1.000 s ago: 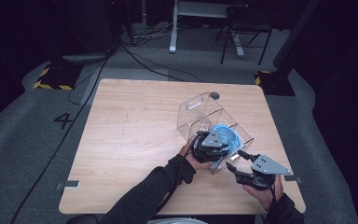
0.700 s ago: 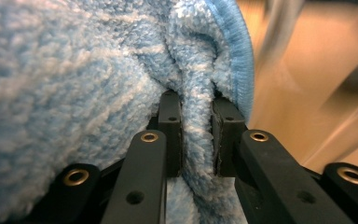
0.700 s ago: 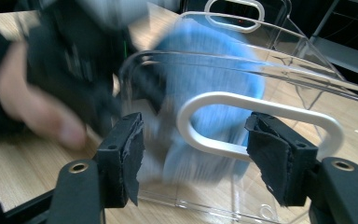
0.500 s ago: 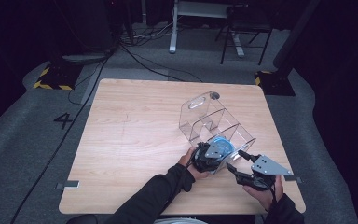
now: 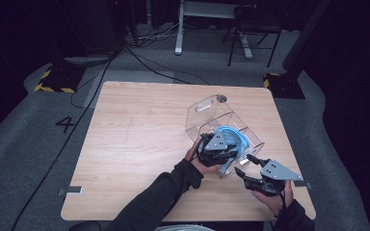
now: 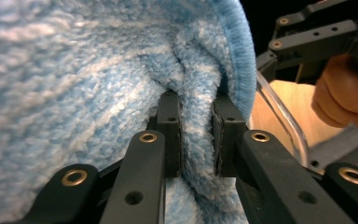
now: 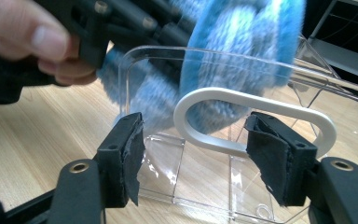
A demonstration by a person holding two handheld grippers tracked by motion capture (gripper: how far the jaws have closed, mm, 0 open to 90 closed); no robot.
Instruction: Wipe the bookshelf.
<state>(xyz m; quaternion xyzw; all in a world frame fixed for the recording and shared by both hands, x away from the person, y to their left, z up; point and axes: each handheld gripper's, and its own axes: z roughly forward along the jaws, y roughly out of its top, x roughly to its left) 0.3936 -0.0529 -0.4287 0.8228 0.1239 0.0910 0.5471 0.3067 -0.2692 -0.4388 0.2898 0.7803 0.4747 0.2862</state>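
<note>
Left gripper (image 5: 220, 153) is clamped tight on a fold of the fluffy blue towel (image 5: 231, 139), which sits in the mouth of the clear plastic bin (image 5: 207, 113) on the table (image 5: 135, 139). Right gripper (image 5: 250, 172) hangs wide open just by the bin's handle end, gripping nothing. I'd say halfway: towel grabbed, not fully in or out.

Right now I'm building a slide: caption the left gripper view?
Left gripper fingers pinching a fold of fluffy blue towel beside a clear plastic box.
</note>
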